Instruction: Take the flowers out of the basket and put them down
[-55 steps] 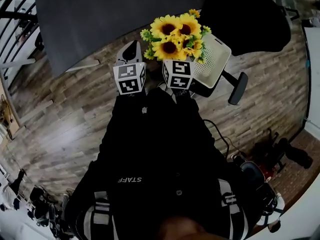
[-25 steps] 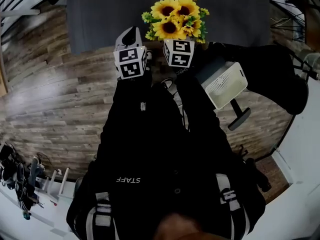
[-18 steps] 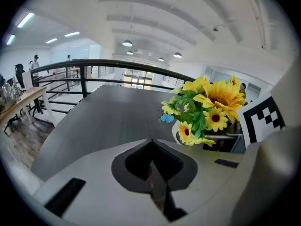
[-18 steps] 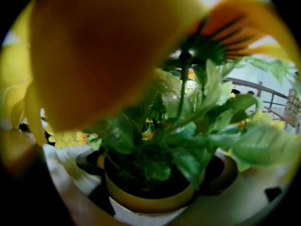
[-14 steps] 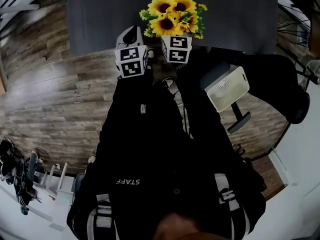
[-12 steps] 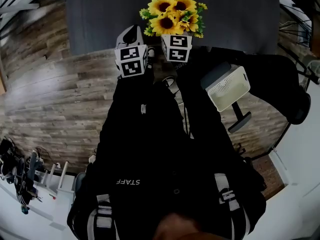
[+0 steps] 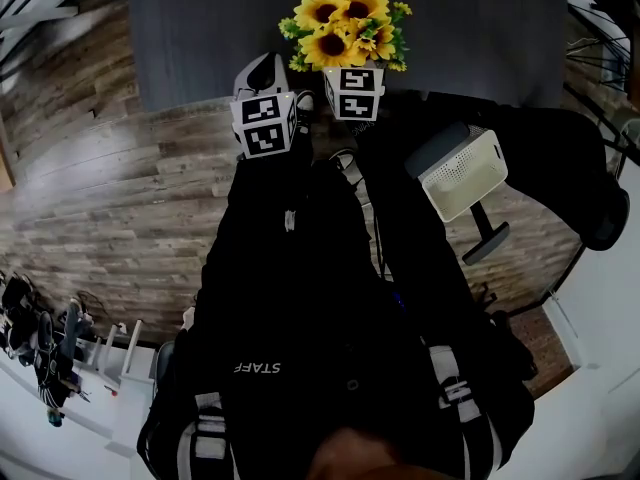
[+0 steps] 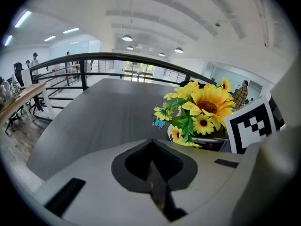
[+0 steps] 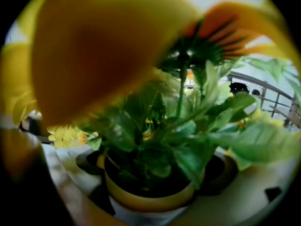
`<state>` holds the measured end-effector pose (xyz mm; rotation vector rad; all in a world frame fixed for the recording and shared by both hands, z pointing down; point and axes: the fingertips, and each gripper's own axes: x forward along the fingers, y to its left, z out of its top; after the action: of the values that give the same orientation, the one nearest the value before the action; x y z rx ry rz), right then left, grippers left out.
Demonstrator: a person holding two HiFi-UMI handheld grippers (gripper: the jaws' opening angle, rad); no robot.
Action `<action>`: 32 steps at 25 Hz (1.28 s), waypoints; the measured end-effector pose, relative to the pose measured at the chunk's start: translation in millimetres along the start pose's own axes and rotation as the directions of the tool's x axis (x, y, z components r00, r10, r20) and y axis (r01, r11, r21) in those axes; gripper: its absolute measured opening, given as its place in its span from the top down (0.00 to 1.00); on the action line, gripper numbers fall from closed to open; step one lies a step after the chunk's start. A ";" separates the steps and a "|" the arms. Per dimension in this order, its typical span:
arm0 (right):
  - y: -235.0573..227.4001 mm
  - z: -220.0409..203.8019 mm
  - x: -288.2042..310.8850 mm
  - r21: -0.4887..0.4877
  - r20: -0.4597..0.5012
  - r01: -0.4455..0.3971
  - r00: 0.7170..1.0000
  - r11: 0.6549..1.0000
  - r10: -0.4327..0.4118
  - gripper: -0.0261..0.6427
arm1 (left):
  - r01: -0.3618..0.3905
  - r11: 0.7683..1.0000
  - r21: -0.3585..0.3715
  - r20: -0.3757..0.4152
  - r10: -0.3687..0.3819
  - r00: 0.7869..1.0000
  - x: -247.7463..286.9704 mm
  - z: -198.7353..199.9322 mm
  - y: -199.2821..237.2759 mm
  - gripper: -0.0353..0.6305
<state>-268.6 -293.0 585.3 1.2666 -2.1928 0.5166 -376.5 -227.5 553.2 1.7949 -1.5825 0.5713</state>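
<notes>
— Since the task is about the flowers, where are they?

— One bunch of flowers [image 7: 347, 28] stands upright in a single small pot [image 9: 146, 199], already out of the basket. The stems point straight up. From above I count four large sunflower heads, with several smaller blooms and green leaves around them.

— What holds them?

— The right gripper [image 7: 353, 71] is clamped on the pot's rim, one jaw on each side. The blooms rise directly in front of it and fill its view.

— What lies below?

— One dark grey table [image 7: 200, 28] is underneath. The pot sits just inside the table's near edge, roughly at the middle of that edge. I cannot tell whether the base touches the surface, so I judge that setting it down is a straight lowering with the pot kept level.

— And the other hand?

— The left gripper [image 7: 260, 73], the second of two, has its jaws pressed together with nothing between them. It is just left of the bunch at the same near edge. The flowers lie to its right, so the right gripper is clearly the nearer one.

— Where is the basket?

— One white basket [image 7: 462, 173] rests on a black chair [image 7: 560, 158], behind and to the person's right, well apart from the bunch, above a wooden floor [image 7: 110, 208].
</notes>
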 end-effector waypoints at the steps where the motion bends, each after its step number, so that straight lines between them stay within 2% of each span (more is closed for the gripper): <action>1: -0.6 -1.1 0.5 -0.005 -0.002 -0.004 1.000 1.000 0.004 0.16 | 0.001 1.000 0.001 -0.001 -0.001 1.000 -0.5 -0.7 -1.8 0.95; 10: 4.7 -5.6 1.5 -0.016 0.006 -0.066 0.998 0.998 0.067 0.16 | 0.000 1.000 0.005 -0.009 0.000 1.000 -2.9 -7.8 -1.6 0.95; 13: 6.0 -7.0 0.8 -0.004 0.003 -0.096 0.995 0.995 0.097 0.13 | 0.001 1.000 0.003 -0.012 -0.001 1.000 -3.7 -11.4 -1.8 0.95; 20: 8.3 -10.8 -11.9 0.001 0.037 -0.098 0.994 0.995 0.098 0.12 | -0.003 1.000 0.009 -0.010 0.004 1.000 -8.6 -18.9 -1.6 0.95; 26: 8.6 -12.0 -40.6 0.013 0.056 -0.085 0.995 0.996 0.085 0.12 | -0.007 1.000 0.013 0.004 0.007 1.000 -20.1 -19.2 -5.4 0.95; 32: 15.6 -8.3 -98.6 0.003 0.047 -0.078 0.996 0.997 0.078 0.12 | -0.021 1.000 -0.007 0.047 0.021 0.999 -56.2 -6.1 -15.0 0.95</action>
<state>-240.1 -215.3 528.8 1.2108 -2.2887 0.5278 -370.6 -183.8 514.7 1.8013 -1.6351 0.5369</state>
